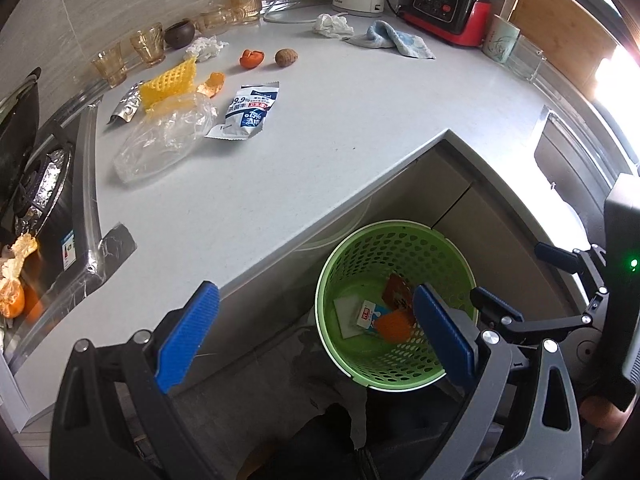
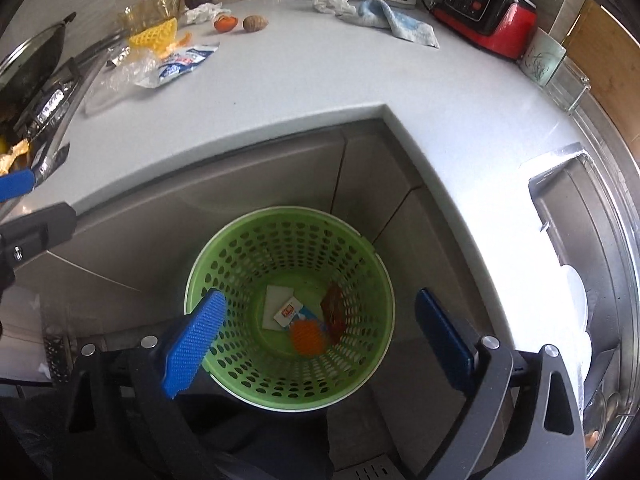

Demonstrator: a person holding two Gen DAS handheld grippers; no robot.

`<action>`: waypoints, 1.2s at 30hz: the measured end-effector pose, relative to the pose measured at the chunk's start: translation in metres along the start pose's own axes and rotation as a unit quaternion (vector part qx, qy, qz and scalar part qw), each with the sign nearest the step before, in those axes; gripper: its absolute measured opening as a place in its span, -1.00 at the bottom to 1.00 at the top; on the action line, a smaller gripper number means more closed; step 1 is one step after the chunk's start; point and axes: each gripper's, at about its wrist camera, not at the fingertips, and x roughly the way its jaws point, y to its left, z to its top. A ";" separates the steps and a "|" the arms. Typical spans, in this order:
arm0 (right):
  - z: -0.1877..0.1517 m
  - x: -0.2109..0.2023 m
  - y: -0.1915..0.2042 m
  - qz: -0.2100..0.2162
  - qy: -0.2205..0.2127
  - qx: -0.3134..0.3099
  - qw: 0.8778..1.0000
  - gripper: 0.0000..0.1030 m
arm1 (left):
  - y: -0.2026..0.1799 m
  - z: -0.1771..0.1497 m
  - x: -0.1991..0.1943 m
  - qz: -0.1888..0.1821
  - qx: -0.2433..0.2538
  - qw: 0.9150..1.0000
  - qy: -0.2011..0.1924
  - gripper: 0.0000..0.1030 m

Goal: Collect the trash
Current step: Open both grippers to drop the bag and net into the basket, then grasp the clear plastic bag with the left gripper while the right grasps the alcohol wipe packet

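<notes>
On the surface [image 1: 304, 152], toward ten o'clock in the left wrist view, the remaining trash lies in a loose cluster: a clear plastic bag [image 1: 164, 142], a wipes packet [image 1: 246, 110], a yellow foam net [image 1: 170, 84], a foil scrap [image 1: 126, 106] and orange peel [image 1: 212, 84]. All appear light. The bag is soft and probably slippery; it should be pinched at a bunched fold. The packet is flat and thin; its raised edge is the likely hold. The foam net is springy and compresses. The peel is brittle-soft. The green basket [image 2: 200, 276] stands on the floor below the surface edge, with scraps already inside. The left hand-held gripper [image 1: 316, 332] and right hand-held gripper [image 2: 320, 340] both stand with jaws apart, holding nothing.
</notes>
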 end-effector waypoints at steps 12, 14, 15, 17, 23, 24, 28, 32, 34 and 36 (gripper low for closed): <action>0.001 -0.005 0.001 0.009 0.003 0.009 1.000 0.85 | 0.010 -0.001 0.001 0.000 -0.019 1.000 0.001 0.81; 0.002 -0.006 -0.001 0.011 0.001 0.012 1.000 0.85 | 0.011 0.000 0.001 0.000 -0.021 1.000 0.001 0.81; 0.004 -0.006 -0.001 0.012 0.002 0.013 1.000 0.85 | 0.012 0.000 0.001 0.000 -0.021 1.000 0.001 0.81; 0.007 -0.006 -0.003 0.011 0.001 0.011 1.000 0.90 | 0.013 0.002 0.002 0.003 -0.022 1.000 0.002 0.81; 0.033 -0.003 -0.008 0.024 -0.003 -0.006 1.000 0.91 | 0.022 0.013 0.007 0.015 -0.040 0.999 -0.001 0.81; 0.040 -0.002 -0.009 0.029 -0.005 -0.011 1.000 0.91 | 0.024 0.016 0.007 0.017 -0.045 0.999 -0.003 0.81; 0.075 0.006 -0.007 0.053 -0.011 -0.037 0.998 0.91 | 0.045 0.032 0.008 0.035 -0.087 0.995 -0.017 0.81; 0.119 0.016 0.011 0.082 -0.025 -0.066 0.994 0.91 | 0.079 0.051 0.012 0.057 -0.152 0.986 -0.024 0.81; 0.143 0.021 0.024 0.097 -0.033 -0.072 0.992 0.91 | 0.099 0.064 0.017 0.080 -0.182 0.980 -0.029 0.81; 0.166 0.028 0.037 0.113 -0.040 -0.069 0.990 0.91 | 0.115 0.076 0.024 0.090 -0.204 0.975 -0.028 0.81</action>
